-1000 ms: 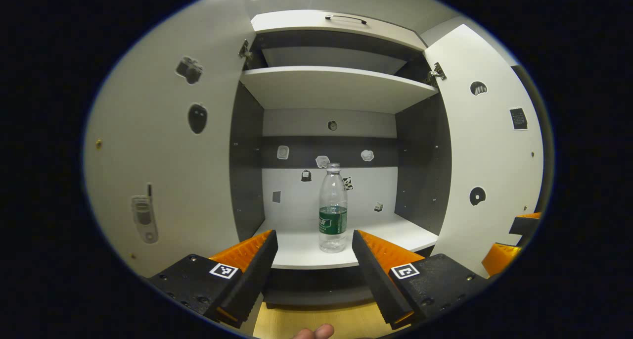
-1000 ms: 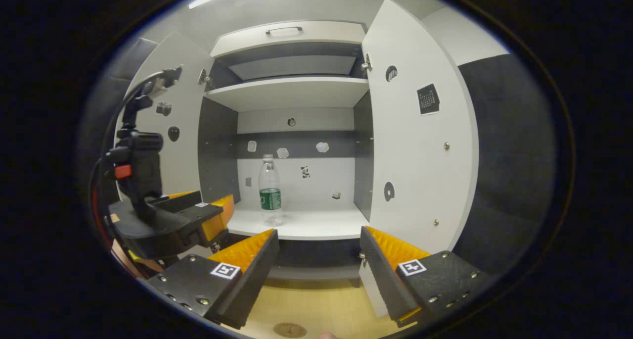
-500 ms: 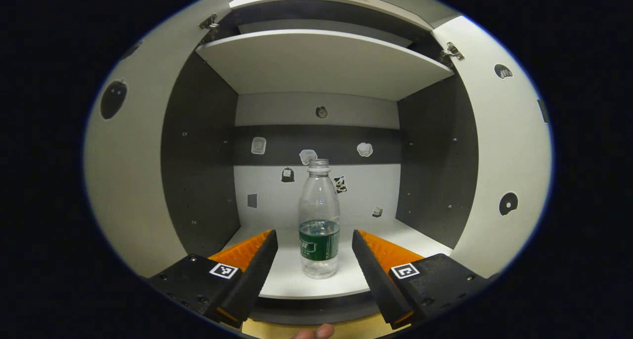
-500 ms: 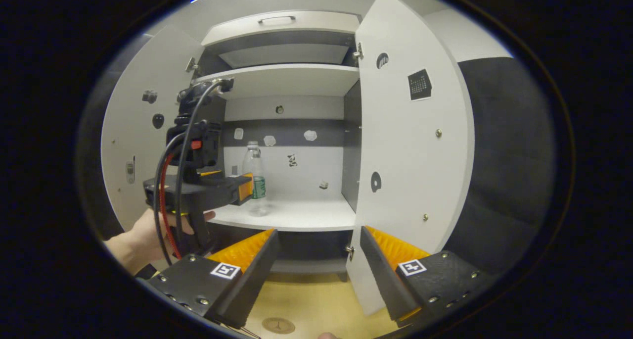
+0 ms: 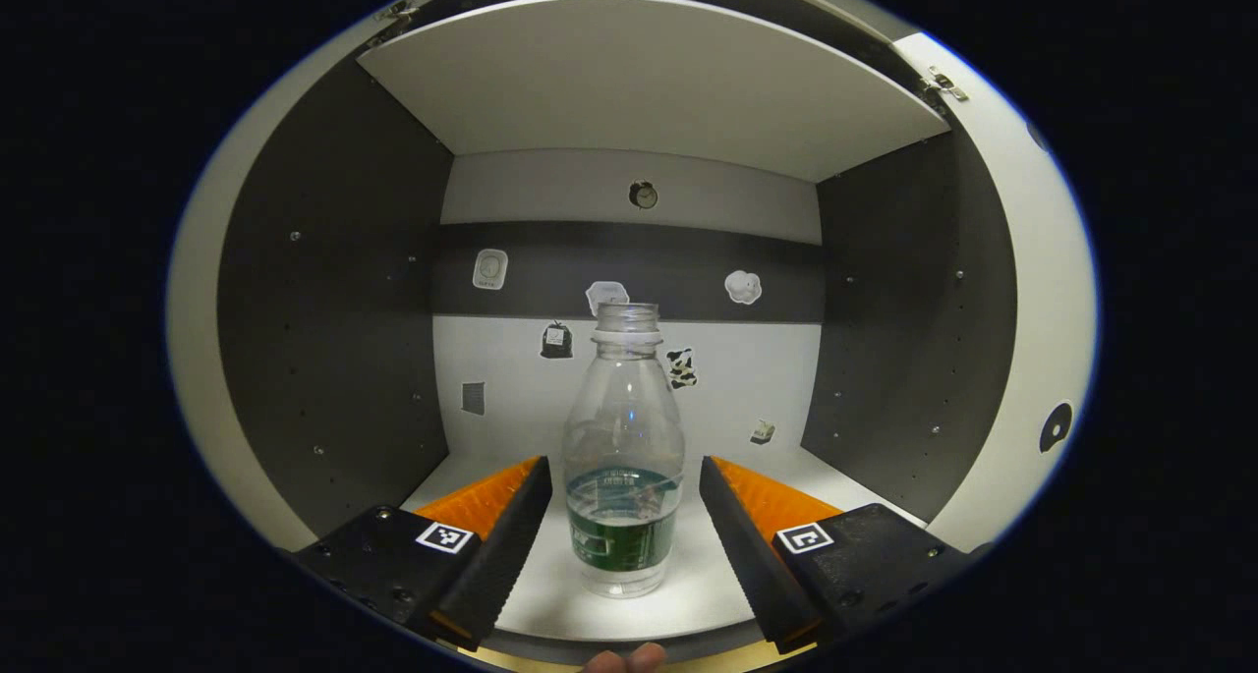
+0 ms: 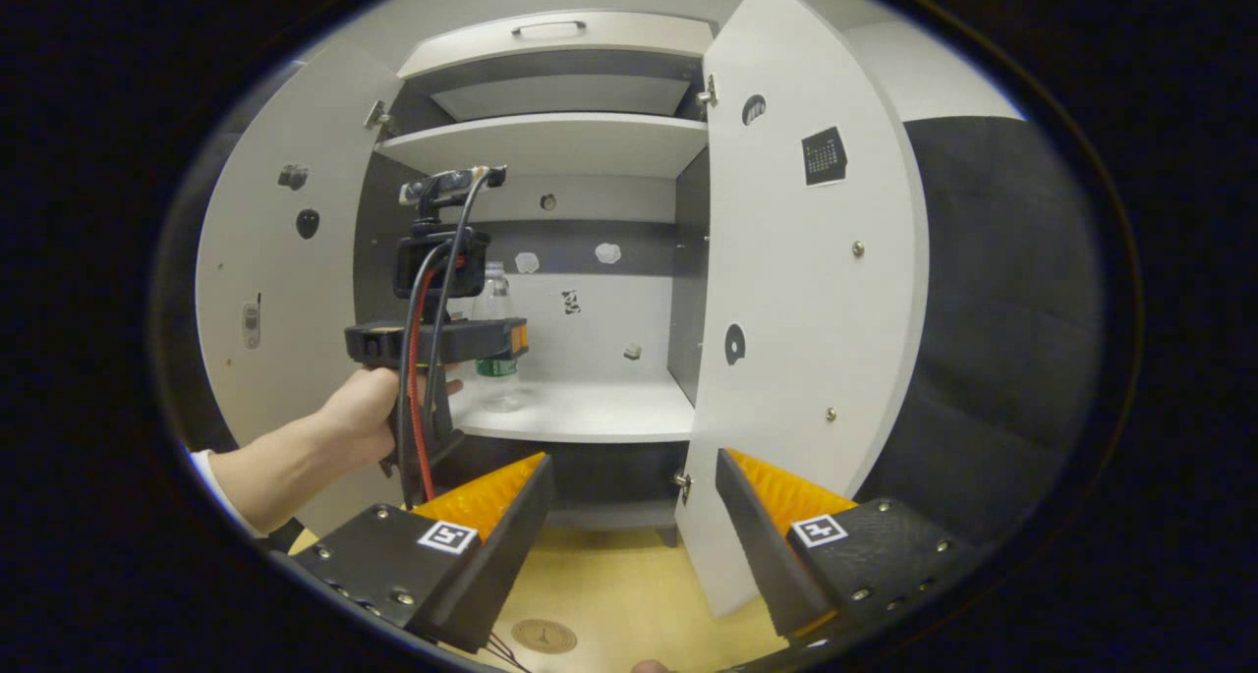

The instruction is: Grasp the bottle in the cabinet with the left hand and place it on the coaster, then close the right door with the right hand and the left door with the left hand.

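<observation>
A clear plastic bottle [image 5: 624, 457] with a green label and no cap stands upright on the cabinet's lower shelf [image 5: 678, 594]. My left gripper [image 5: 624, 469] is open, its orange fingers [image 5: 491, 491] on either side of the bottle's lower body, with a gap on each side. In the right gripper view a hand [image 6: 359, 418] holds the left gripper [image 6: 506, 339] level at the bottle [image 6: 494, 305]. My right gripper [image 6: 633, 462] hangs open and empty in front of the cabinet, above the wooden table. A round brown coaster [image 6: 543, 636] lies on the table by its left finger.
Both cabinet doors stand open: the right door [image 6: 796, 309] swings out close to my right gripper's right finger, the left door [image 6: 265, 260] behind the person's arm. An upper shelf [image 5: 639, 84] roofs the bottle's compartment. Dark side walls [image 5: 334, 309] flank it.
The left gripper has moved forward into the cabinet until its fingers straddle the bottle. The right gripper has shifted slightly; the coaster and right door sit a little closer.
</observation>
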A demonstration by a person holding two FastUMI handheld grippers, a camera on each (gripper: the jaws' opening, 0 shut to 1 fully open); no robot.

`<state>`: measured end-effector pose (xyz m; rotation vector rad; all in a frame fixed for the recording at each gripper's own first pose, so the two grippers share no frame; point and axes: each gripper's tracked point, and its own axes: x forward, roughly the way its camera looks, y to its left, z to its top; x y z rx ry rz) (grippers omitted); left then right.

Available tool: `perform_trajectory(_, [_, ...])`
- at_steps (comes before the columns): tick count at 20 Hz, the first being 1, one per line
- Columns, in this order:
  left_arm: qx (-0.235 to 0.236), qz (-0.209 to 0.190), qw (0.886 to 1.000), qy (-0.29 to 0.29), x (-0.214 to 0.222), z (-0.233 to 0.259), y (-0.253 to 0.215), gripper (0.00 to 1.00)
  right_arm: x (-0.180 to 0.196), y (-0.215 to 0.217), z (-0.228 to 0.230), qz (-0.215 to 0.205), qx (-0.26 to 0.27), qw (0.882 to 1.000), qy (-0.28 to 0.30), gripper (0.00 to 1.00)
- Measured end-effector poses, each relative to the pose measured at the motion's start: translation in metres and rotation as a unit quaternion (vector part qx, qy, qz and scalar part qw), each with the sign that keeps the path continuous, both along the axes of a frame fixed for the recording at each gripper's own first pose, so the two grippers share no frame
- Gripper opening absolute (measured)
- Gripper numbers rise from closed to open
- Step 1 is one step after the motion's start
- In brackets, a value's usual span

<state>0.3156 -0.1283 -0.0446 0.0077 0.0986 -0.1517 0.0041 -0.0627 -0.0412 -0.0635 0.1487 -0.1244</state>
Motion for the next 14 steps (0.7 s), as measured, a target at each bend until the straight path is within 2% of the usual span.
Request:
perform_trajectory(4, [-0.001, 0.004, 1.000, 0.009, 0.011, -0.002, 0.000, 0.96, -0.008, -0.004, -0.003, -0.003, -0.010, 1.000, 0.005, 1.00])
perform_trajectory(6, [0.012, 0.007, 1.000, 0.017, 0.011, -0.006, 0.001, 0.90, -0.010, -0.005, -0.005, -0.002, 0.000, 1.000, 0.008, 1.00])
perform_trajectory(7, [0.014, 0.003, 1.000, 0.017, 0.008, -0.005, -0.001, 0.82, -0.011, -0.006, -0.006, -0.003, 0.004, 1.000, 0.009, 1.00])
perform_trajectory(14, [0.009, -0.006, 1.000, -0.021, -0.039, 0.023, -0.001, 0.82, -0.021, -0.008, -0.008, 0.004, 0.018, 1.000, 0.006, 1.00])
